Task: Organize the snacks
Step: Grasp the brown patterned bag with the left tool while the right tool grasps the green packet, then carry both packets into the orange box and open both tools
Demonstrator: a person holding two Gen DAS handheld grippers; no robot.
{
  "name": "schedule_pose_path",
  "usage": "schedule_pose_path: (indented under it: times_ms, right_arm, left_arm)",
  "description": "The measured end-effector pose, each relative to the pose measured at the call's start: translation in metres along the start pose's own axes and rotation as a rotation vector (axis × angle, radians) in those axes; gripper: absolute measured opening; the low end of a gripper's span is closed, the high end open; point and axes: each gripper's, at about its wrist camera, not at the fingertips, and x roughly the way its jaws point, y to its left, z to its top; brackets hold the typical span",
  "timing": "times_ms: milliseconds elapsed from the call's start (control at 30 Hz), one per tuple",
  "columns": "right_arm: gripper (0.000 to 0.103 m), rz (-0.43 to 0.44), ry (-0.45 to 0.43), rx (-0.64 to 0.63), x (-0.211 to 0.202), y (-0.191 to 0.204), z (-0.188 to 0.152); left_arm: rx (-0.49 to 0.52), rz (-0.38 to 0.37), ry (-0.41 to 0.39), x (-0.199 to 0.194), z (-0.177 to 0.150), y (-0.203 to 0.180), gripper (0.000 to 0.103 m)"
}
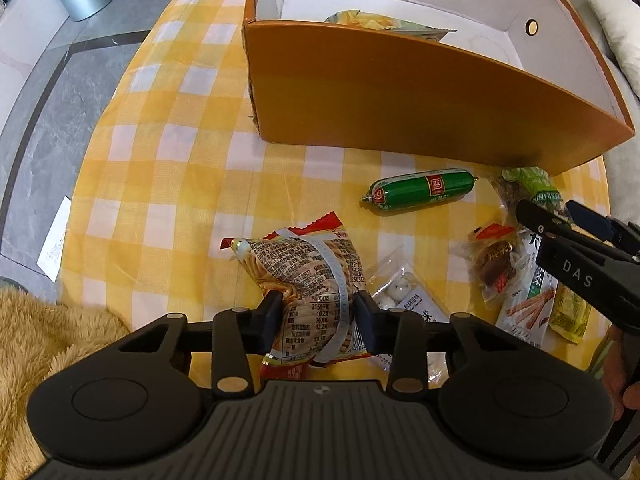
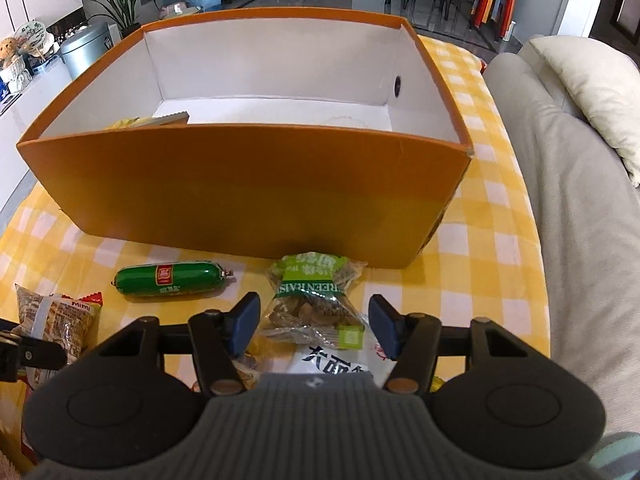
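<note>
Left gripper (image 1: 316,316) had its jaws pinched on the noodle-snack bag (image 1: 304,276), pads pressing its sides; bag lay near-left on the worktop (image 1: 168,152). I'd lift straight up, clear the orange box (image 1: 400,100) wall, then drop in. Right gripper (image 2: 314,326) straddled the raisin packet (image 2: 316,300), jaws apart, pads not touching; I'd settle lower before closing. Green sausage (image 1: 420,190) sat between them, near the box. Yellow-check cloth covered the worktop; grey sofa (image 2: 560,220) stood right, tiled floor (image 1: 52,92) left.
</note>
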Motion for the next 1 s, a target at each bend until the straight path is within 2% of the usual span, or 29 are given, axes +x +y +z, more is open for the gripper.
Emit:
schedule_pose_path:
  times_ms: [233, 500, 733, 1000]
  right_arm:
    - [0.049, 0.008, 0.036, 0.021, 0.005, 0.0, -0.004]
    - [0.034, 0.004, 0.036, -0.012, -0.002, 0.008, -0.004]
    - [0.034, 0.0, 0.018, 0.01, -0.022, 0.005, -0.006]
    - [0.034, 0.016, 0.003, 0.058, -0.056, 0.007, -0.008]
  left_arm:
    - [-0.006, -0.017, -0.01, -0.002, 0.001, 0.003, 0.04]
    - [-0.005, -0.042, -0.05, -0.013, -0.002, 0.006, 0.036]
    - [0.002, -0.056, -0.11, -0.031, -0.009, 0.008, 0.035]
    - [0.06, -0.062, -0.193, -0.067, -0.018, 0.006, 0.035]
